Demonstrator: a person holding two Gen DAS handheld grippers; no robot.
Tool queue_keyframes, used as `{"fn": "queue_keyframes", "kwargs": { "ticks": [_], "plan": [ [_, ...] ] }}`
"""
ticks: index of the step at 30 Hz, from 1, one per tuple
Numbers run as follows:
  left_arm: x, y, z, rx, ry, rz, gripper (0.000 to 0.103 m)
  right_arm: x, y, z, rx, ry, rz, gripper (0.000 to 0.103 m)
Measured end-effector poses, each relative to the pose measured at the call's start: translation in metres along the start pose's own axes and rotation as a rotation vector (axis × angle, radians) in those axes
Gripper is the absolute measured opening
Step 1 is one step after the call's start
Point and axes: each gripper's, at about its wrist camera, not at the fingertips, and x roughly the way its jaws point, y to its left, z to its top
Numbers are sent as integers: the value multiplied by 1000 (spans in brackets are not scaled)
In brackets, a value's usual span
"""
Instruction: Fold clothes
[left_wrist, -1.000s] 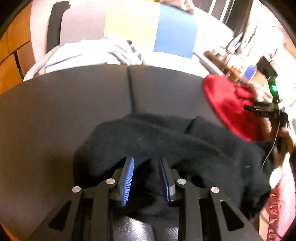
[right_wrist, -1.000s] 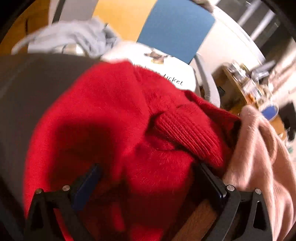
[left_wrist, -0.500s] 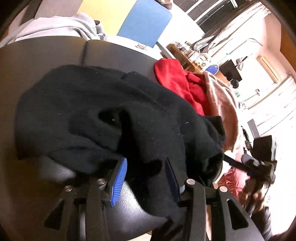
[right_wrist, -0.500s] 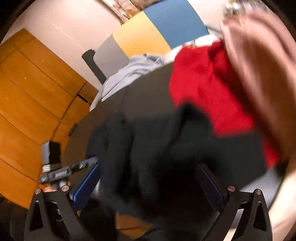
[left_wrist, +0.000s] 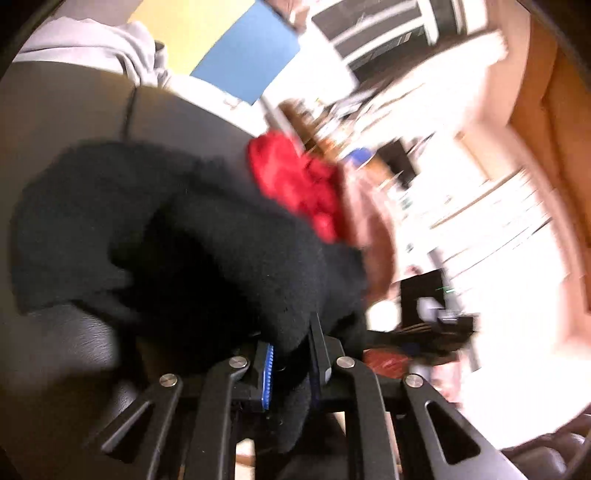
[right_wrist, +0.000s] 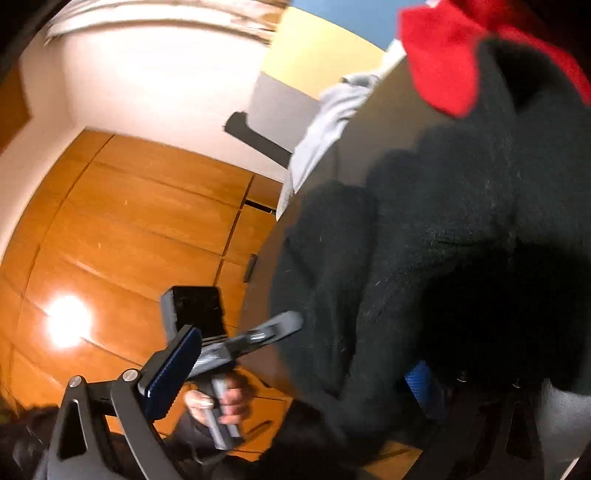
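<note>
Black sweater (left_wrist: 192, 236) lies heaped on the dark leather seat (left_wrist: 66, 110), draped over its near edge. A corner of the knit hangs down into your left gripper (left_wrist: 290, 363); jaws drawn together, clamped on that fold, blue pads just visible on either side of it.

Your right gripper (right_wrist: 295, 373): jaws wide apart. One blue pad stands clear on the left of the right wrist view, the other is half buried under the sweater's hanging edge. Fabric lies between them, nothing pinched yet.

Handling, by judgement: fuzzy thick knit, soft, fairly light, no stiffness at all. It will sag and bunch wherever unsupported, and a one-point hold will only drag it into a rope. The nap should grip the ribbed pads well, so slipping looks unlikely; stretching is the bigger risk. Take it at an edge or hem, two points well apart, so that it hangs flat. Your right jaws want the free edge over the near side of the seat, away from the left hold.

Count:
- black sweater, one
- red garment (right_wrist: 439, 55), one, at the seat's far right, touching the black one
- pinkish garment (left_wrist: 373, 225), one, just beside the red; blurred
- grey hoodie (left_wrist: 92, 44), one, behind the seat's far edge
- grippers, two
</note>
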Motion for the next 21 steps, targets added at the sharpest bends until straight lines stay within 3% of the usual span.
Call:
{"fn": "queue_keyframes", "kwargs": {
  "ticks": [4,8,11,13,15,17,19,21],
  "plan": [
    [-54,-6,16,-2,-129,-105,13,7,24,19,-22,-3,73,103],
    [-83,-8,57,11,-235,-114,13,20,66,67,-137,-39,134,103],
    [-97,18,113,-147,-364,-96,14,22,86,128,-170,-141,177,103],
    [-102,41,148,-293,-465,-76,21,24,94,172,-176,-240,128,103],
    [-106,64,176,-384,-569,16,26,25,96,204,-149,-320,60,103],
    [-114,81,185,-428,-590,103,27,27,98,221,-149,-351,-21,103],
    [-119,95,183,-420,-591,193,29,29,97,219,-180,-334,-95,103],
    [-123,109,167,-402,-534,316,30,30,89,199,-236,-282,-176,103]
  ]
}}
